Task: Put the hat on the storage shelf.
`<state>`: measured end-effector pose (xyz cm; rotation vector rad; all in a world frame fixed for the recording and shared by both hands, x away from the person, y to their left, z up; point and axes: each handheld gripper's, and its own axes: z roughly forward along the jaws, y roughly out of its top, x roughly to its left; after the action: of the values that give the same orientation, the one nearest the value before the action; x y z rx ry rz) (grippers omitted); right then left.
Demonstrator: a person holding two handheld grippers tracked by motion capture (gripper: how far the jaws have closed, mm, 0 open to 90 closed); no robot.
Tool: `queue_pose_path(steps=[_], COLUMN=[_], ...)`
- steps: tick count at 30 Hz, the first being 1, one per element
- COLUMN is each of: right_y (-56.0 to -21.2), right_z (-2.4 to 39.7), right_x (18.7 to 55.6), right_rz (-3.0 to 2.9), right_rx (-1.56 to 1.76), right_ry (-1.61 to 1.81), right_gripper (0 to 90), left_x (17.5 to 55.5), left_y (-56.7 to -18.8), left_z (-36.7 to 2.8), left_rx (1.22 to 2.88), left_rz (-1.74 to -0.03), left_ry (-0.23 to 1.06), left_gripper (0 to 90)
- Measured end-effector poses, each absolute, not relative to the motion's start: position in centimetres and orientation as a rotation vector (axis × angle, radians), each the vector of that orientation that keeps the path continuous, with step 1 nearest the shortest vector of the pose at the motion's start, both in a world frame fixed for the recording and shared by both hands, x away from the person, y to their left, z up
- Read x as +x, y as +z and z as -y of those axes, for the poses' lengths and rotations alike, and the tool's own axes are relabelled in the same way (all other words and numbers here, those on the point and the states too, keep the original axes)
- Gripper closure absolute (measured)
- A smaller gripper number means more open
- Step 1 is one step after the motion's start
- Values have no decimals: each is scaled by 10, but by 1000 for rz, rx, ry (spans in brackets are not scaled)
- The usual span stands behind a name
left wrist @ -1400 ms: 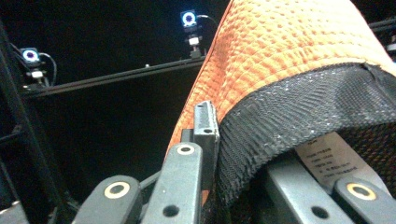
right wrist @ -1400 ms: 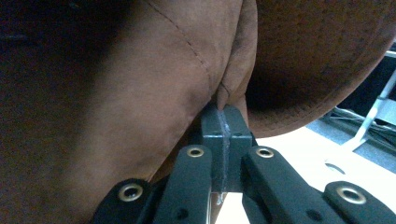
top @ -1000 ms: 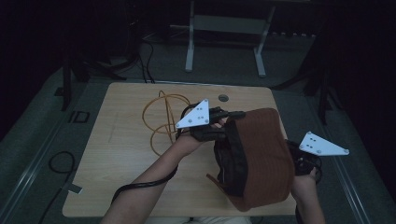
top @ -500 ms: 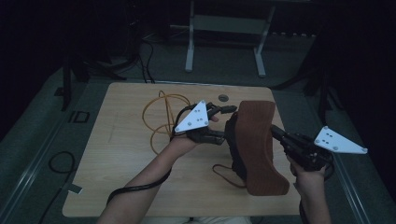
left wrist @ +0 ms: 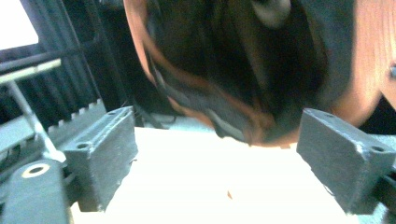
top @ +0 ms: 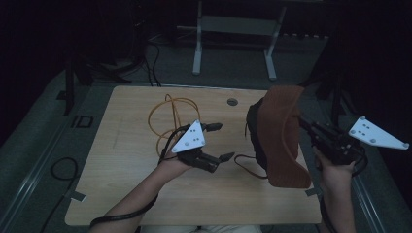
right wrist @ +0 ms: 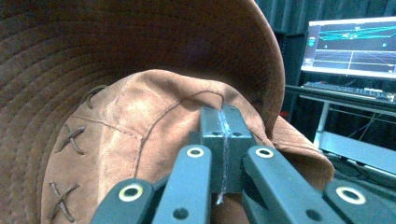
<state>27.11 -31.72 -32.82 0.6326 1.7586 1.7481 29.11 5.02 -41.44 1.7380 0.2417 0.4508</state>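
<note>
Right gripper view: jaws pressed together w/ no gap, pinching a fold of the brown hat (right wrist: 140,116) at the crown, just where the pads meet the suede. Right gripper (top: 311,130) holds the hat up on edge at the table's right side, brim (top: 284,141) hanging toward the tabletop; whether the lower brim edge touches the table (top: 121,160) cannot be told.

Left gripper view: jaws spread wide, nothing between them; hat's dark inside and cord sit just ahead, blurred. In the high view the left gripper (top: 219,141) hovers over the table centre, near the hat's open side but apart from it. Chin cord (top: 245,162) trails from the hat onto the table between the two grippers. An orange cable loop (top: 165,116) lies behind the left gripper, clear of the hat.

Step in hand (judged): likely a two-point hold or reorienting the hat. Recommended procedure:
1. Keep right pinch firm; the fold is thin, so slip is the main risk.
2. Bring left jaws onto the near brim edge, not the cord.
3. Close only once brim sits fully between pads.
4. Avoid snagging the cord or the orange loop.
</note>
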Motion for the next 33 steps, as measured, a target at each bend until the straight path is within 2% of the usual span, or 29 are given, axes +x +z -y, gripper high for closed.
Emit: queue_pose_path(steps=[5, 16, 25, 33], right_y=[-313, -269, -260, -260], right_z=[313, 273, 225, 178], right_x=[281, 314, 349, 373], right_rz=[-1748, -1748, -1811, -1873], right_rx=[618, 561, 549, 523], right_ry=[1752, 1713, 1696, 1673], right_gripper=[900, 900, 900, 900], left_x=[274, 251, 238, 229], left_y=[-435, -488, -533, -549], left_z=[-71, -137, -174, -203], left_rx=[1826, 1866, 1875, 1851], left_rz=[-285, -491, -645, -736], left_ry=[454, 527, 573, 605], left_gripper=[91, 90, 89, 89])
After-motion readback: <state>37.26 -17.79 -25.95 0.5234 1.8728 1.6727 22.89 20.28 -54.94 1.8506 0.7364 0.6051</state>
